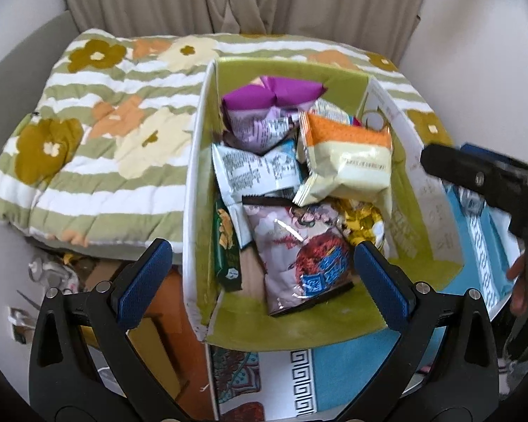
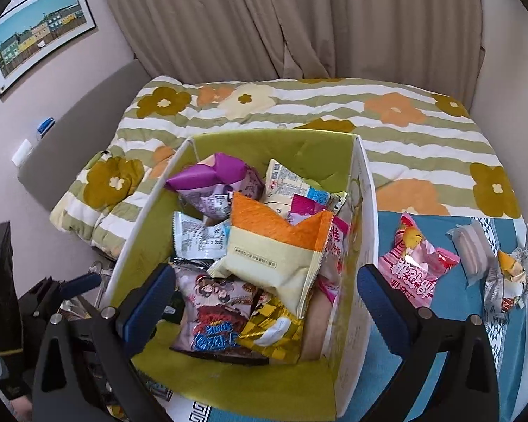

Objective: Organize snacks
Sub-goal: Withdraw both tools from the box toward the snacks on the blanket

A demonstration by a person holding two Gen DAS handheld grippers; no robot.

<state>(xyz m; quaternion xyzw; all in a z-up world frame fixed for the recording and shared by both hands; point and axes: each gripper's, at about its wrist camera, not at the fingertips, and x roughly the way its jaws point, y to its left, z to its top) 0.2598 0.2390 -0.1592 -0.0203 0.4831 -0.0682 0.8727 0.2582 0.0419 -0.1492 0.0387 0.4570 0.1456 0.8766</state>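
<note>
A white cardboard box with a green inside (image 1: 288, 327) (image 2: 228, 383) stands on a blue patterned cloth and holds several snack packets. An orange-and-cream packet (image 1: 348, 161) (image 2: 274, 249) lies on top, with a purple packet (image 1: 264, 105) (image 2: 211, 183) behind it and a pink cartoon packet (image 1: 302, 246) (image 2: 211, 313) in front. My left gripper (image 1: 260, 285) is open and empty above the box's near end. My right gripper (image 2: 264, 302) is open and empty over the box; it shows at the right edge of the left wrist view (image 1: 482, 179).
A pink packet (image 2: 412, 263), a clear-wrapped snack (image 2: 471, 253) and a crumpled grey-and-yellow packet (image 2: 510, 274) lie on the blue cloth (image 2: 450, 316) right of the box. A flowered striped quilt (image 1: 98, 133) (image 2: 404, 133) lies behind. Clutter sits on the floor at left (image 1: 52, 281).
</note>
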